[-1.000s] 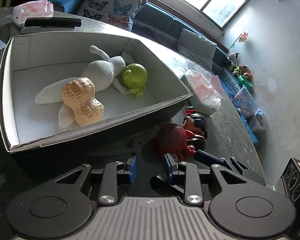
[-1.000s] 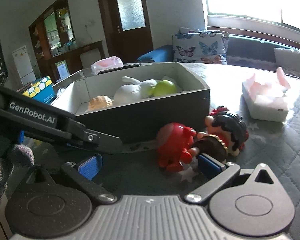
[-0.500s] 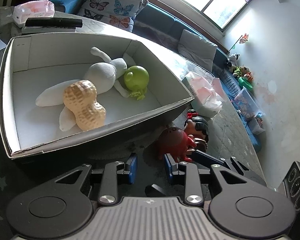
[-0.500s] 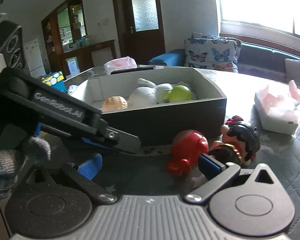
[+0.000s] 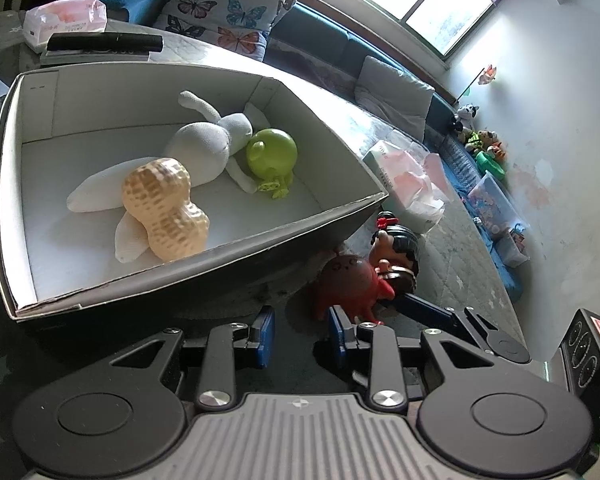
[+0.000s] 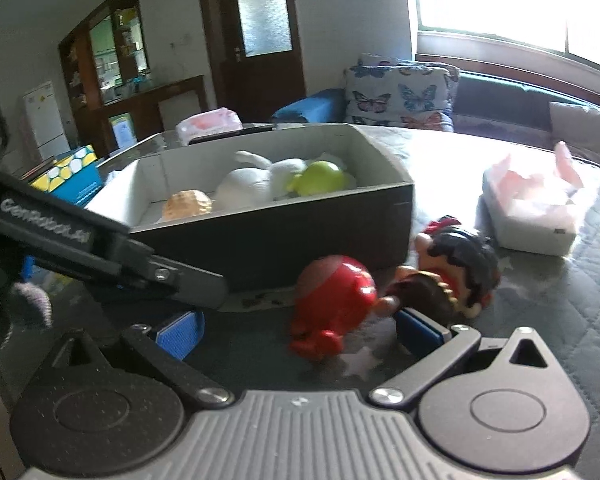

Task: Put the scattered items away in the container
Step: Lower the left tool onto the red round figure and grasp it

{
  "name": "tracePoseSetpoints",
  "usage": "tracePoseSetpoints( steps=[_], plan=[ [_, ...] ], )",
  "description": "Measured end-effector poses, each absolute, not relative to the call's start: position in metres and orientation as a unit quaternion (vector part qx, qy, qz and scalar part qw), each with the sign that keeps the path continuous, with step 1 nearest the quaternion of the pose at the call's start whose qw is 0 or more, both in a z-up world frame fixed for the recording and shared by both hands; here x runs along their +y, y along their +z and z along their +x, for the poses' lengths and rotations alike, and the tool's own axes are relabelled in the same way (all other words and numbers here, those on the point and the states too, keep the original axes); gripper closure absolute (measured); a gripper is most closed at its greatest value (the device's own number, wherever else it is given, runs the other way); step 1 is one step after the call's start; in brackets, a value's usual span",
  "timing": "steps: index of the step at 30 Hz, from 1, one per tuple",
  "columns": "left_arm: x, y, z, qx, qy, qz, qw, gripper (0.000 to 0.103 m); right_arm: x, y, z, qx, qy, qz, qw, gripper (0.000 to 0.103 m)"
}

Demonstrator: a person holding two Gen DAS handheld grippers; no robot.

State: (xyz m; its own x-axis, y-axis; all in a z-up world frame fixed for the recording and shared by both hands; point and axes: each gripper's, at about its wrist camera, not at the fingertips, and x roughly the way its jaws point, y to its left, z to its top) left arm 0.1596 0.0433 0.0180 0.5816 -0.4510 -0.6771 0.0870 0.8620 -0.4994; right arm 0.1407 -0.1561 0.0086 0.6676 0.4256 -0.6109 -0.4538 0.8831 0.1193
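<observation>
Now, two toys left beside the box.
Left view: my left tongs (image 5: 301, 330) are parting, empty; the red toy (image 5: 350, 282) sits just past the right pad, outside the box (image 5: 204, 262), so closing here would miss or nudge it.
Right view: my right tongs (image 6: 298, 328) stand wide apart, the red toy (image 6: 332, 300) between them unpinched, the doll (image 6: 456, 266) touching it and liable to be dragged along.
</observation>
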Motion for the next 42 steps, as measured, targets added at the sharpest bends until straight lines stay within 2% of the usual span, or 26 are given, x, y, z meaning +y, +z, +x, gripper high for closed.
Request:
tracePoseSetpoints(
  steps=[8,25,36,42],
  plan=[
    [0.040,0.019,0.163,0.431,-0.160,-0.211,0.862,0.070,-0.175,0.009,0.145,0.333,0.220,-0.010,0.917,0.000],
    [0.012,0.016,0.185,0.428,-0.197,-0.213,0.856,0.070,-0.151,0.004,0.143,0.335,0.241,-0.024,0.910,0.002],
    [0.000,0.008,0.200,0.435,-0.217,-0.213,0.848,0.068,-0.163,0.000,0.146,0.341,0.229,0.005,0.912,0.016],
    [0.003,0.004,0.206,0.435,-0.221,-0.230,0.842,0.067,-0.171,0.001,0.147,0.339,0.223,0.023,0.914,0.020]
  ],
)
